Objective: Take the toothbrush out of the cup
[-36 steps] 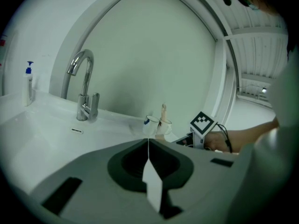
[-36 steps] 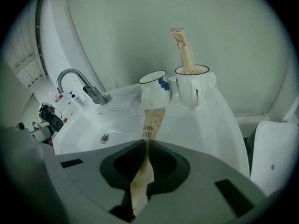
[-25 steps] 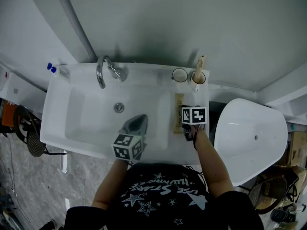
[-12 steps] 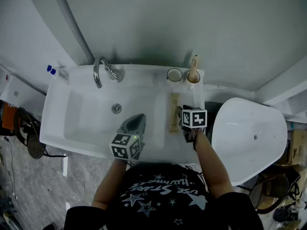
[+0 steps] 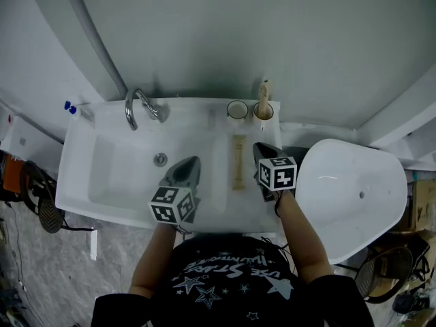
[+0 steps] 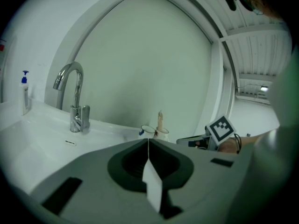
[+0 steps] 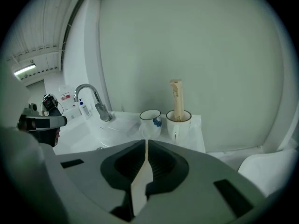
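Two cups stand side by side at the back right corner of the sink: the left cup is empty. The right cup holds the one toothbrush, a pale wooden stick standing upright. The left tongs are pressed together on nothing. The right tongs have just been closing, are almost together, and hold nothing.

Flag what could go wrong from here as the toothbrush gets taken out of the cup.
1. The right tongs have just been closing with nothing between them, short of the toothbrush. Unless reopened, they may bump it rather than grip it.
2. Its cup stands close beside an empty cup at the back edge of the sink. A slanted pull could tip either one.
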